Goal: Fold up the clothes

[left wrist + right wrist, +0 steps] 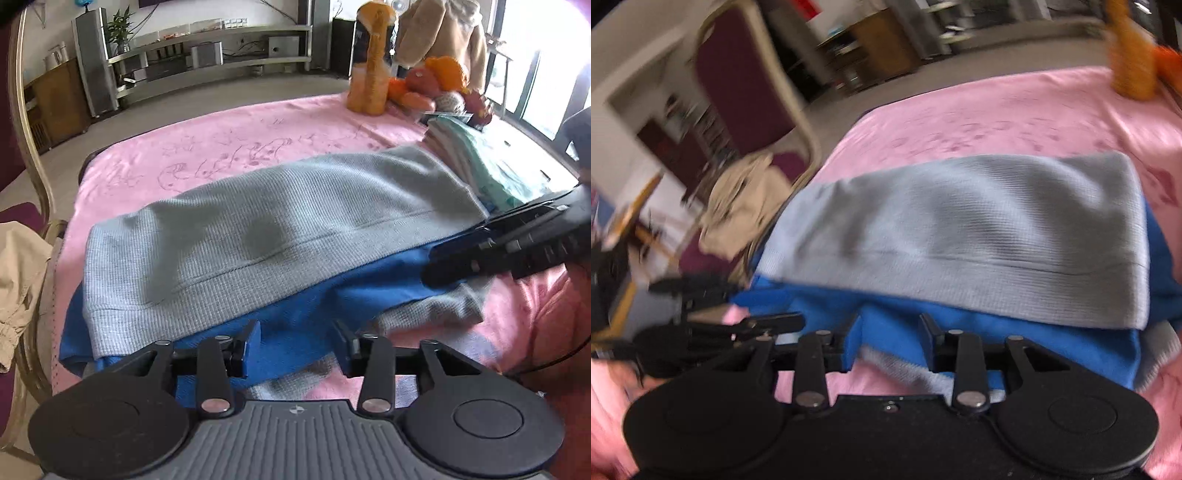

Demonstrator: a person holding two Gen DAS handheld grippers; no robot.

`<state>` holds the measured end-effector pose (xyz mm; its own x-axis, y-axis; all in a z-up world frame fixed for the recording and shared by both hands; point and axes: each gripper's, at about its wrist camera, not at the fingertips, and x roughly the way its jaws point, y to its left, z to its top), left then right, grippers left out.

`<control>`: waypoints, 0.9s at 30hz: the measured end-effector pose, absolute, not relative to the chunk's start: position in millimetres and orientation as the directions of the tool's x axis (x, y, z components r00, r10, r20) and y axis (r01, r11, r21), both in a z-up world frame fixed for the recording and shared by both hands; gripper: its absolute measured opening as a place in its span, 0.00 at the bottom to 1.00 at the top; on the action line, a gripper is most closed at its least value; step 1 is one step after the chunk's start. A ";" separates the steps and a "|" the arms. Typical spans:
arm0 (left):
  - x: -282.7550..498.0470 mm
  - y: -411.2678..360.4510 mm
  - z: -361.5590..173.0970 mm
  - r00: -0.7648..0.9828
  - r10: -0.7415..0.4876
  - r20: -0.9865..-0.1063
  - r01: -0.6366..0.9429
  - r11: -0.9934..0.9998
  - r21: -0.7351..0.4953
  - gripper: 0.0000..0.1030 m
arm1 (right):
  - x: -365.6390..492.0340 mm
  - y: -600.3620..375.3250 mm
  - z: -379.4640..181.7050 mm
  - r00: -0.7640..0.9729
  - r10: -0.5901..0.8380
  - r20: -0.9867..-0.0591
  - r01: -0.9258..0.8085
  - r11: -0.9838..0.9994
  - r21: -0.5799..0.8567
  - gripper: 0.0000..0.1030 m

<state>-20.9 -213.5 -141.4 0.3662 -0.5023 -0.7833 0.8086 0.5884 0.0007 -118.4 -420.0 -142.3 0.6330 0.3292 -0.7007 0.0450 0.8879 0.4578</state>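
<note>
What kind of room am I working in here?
Probably a home living room. A long media shelf with tall speakers lines the far wall, stuffed toys sit at the far end of the pink cloth, and a potted plant stands behind.

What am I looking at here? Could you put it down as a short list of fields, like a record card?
surface: pink blanket
garment being folded: grey and blue top, grey part doubled over the blue
left gripper: open, at the top's near blue edge
right gripper: open, also at the near edge
finished pile: folded clothes at the far right
also on the blanket: orange plush toys
beside it: chair with a beige garment
</note>
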 end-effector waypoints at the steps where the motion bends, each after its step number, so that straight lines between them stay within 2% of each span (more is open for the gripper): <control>1: -19.5 -214.5 -143.6 0.376 -0.484 -0.790 0.801 0.599 0.015 0.41 | -120.9 -414.8 -141.6 0.626 0.318 -0.712 0.024 0.905 0.424 0.40; 8: 10.7 -197.5 -143.8 0.429 -0.425 -0.797 0.681 0.732 -0.024 0.44 | -116.1 -355.8 -147.5 0.617 0.164 -0.770 -0.169 0.983 0.073 0.39; 12: 20.2 -190.0 -146.3 0.417 -0.407 -0.813 0.644 0.763 -0.052 0.45 | -113.4 -336.0 -153.4 0.633 0.104 -0.767 -0.228 0.972 -0.056 0.23; 14: 19.8 -189.6 -146.5 0.428 -0.396 -0.812 0.643 0.765 -0.034 0.45 | -113.5 -329.9 -152.9 0.661 0.088 -0.745 -0.242 0.965 -0.100 0.20; 16: 19.6 -189.6 -145.6 0.440 -0.390 -0.808 0.638 0.770 -0.024 0.46 | -113.6 -323.8 -152.4 0.688 0.073 -0.722 -0.254 0.956 -0.145 0.03; 17: 19.6 -188.7 -144.5 0.446 -0.388 -0.807 0.635 0.773 -0.021 0.46 | -113.7 -320.7 -152.2 0.701 0.067 -0.710 -0.260 0.951 -0.167 0.03; 19: 19.9 -187.0 -143.6 0.452 -0.388 -0.804 0.628 0.778 -0.023 0.47 | -116.3 -316.7 -151.4 0.709 0.080 -0.701 -0.286 0.941 -0.182 0.03; 24: 23.6 -183.1 -145.0 0.448 -0.377 -0.810 0.608 0.793 -0.032 0.47 | -127.4 -320.4 -150.2 0.645 0.132 -0.752 -0.338 0.933 -0.125 0.02; 27: 24.4 -181.8 -145.1 0.453 -0.369 -0.811 0.602 0.798 -0.027 0.47 | -129.9 -328.5 -147.9 0.615 0.140 -0.776 -0.329 0.940 -0.092 0.09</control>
